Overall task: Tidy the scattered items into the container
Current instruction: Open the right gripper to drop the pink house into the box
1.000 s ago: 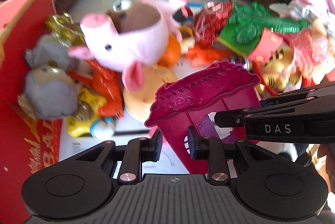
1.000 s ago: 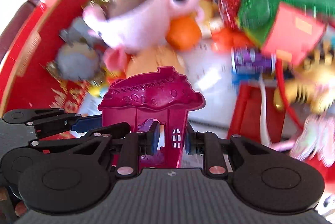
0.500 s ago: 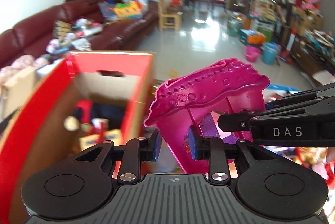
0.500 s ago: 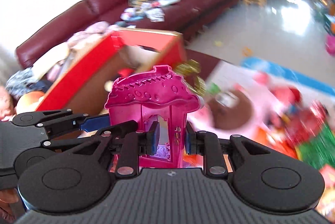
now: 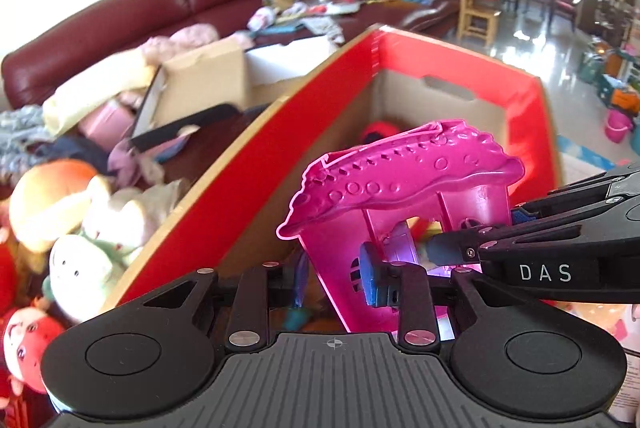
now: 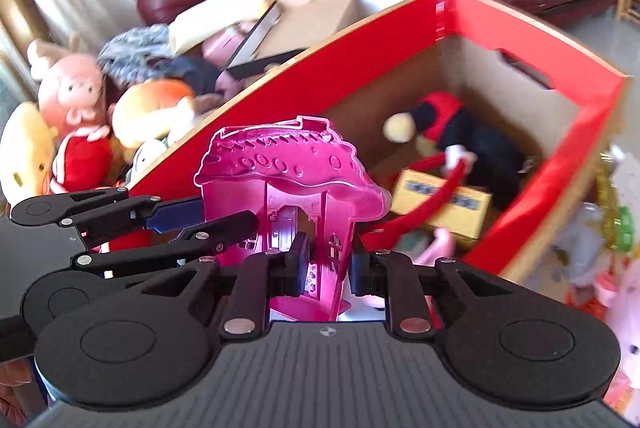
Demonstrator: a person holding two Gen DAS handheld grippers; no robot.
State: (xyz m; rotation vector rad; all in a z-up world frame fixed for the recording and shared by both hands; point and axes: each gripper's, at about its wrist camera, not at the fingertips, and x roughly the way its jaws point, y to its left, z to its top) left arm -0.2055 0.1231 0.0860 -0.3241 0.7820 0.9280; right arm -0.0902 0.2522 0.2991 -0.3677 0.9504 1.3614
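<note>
A magenta plastic toy house [image 5: 400,188] is held in the air between both grippers, level with the near rim of a big red cardboard box [image 5: 344,68]. My left gripper [image 5: 332,280] is shut on the house's left wall. My right gripper [image 6: 326,268] is shut on another wall of the house [image 6: 292,168], and its fingers [image 5: 448,248] come in from the right in the left wrist view. The box [image 6: 500,28] is open and holds a black and red plush [image 6: 460,132], a yellow carton [image 6: 440,200] and a red strap.
Plush dolls [image 6: 80,108] lie piled left of the box. A dark red sofa [image 5: 120,28] with clothes, a cardboard box [image 5: 208,76] and clutter stands behind. More toys [image 6: 600,248] lie right of the box. A wooden chair [image 5: 478,12] stands on the floor beyond.
Both grippers have carried the toy house up from the toy pile and left, over to the red box. The box now fills the view and its inside shows.
</note>
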